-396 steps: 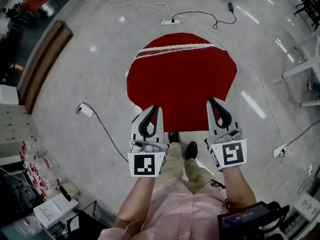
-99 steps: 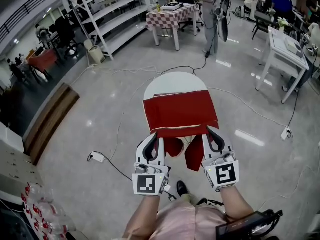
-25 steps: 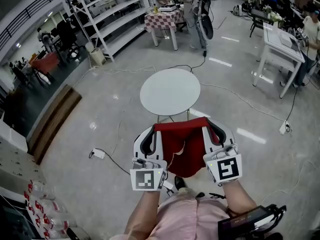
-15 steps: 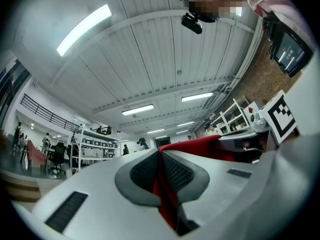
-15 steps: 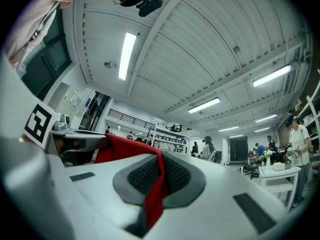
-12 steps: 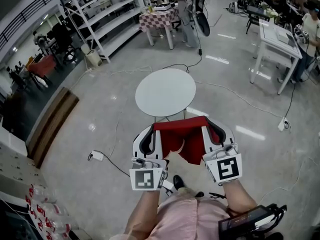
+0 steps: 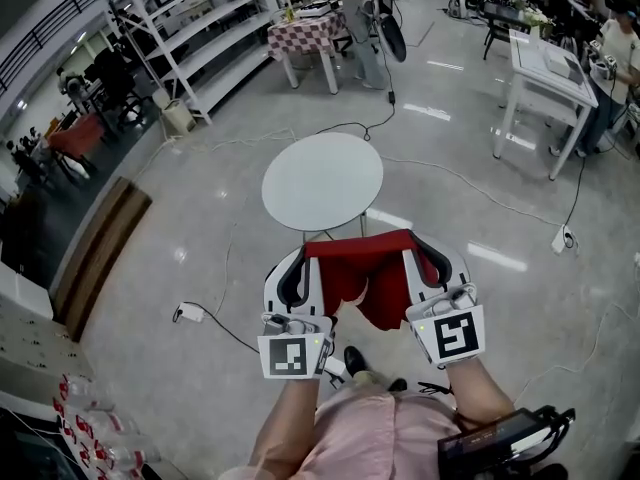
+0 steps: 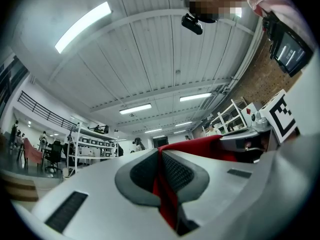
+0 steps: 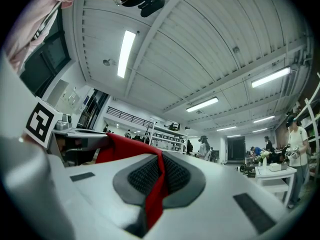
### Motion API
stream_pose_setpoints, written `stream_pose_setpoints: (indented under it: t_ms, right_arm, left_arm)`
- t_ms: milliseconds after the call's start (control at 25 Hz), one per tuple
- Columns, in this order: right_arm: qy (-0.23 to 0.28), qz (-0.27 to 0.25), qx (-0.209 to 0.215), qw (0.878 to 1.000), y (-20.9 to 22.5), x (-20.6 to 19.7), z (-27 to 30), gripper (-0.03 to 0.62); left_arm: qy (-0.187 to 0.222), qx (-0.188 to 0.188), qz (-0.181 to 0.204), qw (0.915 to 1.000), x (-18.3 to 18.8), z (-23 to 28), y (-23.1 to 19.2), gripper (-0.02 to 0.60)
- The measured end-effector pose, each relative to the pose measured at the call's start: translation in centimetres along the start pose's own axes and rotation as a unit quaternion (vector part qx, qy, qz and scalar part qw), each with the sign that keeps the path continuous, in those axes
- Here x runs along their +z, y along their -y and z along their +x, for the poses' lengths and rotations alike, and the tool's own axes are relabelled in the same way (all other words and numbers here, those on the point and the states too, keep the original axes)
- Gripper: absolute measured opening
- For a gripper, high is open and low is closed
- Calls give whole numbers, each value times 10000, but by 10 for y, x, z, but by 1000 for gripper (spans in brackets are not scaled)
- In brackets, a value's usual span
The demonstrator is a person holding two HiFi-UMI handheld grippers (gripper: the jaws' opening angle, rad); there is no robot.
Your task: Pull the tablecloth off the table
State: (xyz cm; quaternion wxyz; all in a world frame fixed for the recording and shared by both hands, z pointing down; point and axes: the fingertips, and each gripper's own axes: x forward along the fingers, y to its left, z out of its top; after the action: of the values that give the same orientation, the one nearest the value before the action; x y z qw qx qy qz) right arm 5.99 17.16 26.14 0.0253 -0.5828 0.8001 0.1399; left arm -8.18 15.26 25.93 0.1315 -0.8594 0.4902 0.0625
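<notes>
Hanging near the person's legs, the red tablecloth [image 7: 362, 280] is off the round white table [image 7: 322, 181] farther away | left gripper [image 7: 303, 264] and right gripper [image 7: 425, 264] each pinched tight on its top edge, cloth taut between them | change: seconds ago it draped the tabletop, now bare | task: pull-off looks done

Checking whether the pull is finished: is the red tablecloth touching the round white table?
Apart. Head view: the tablecloth hangs from the left gripper and right gripper, and floor shows between it and the table.
</notes>
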Motion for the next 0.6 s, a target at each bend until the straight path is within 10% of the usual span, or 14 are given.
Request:
stream_pose_setpoints:
  t_ms: [600]
  right_arm:
    - [-172, 83, -58, 9998, -5, -2, -4, 23]
  left_arm:
    - [0, -44, -23, 10000, 0, -5, -1, 37]
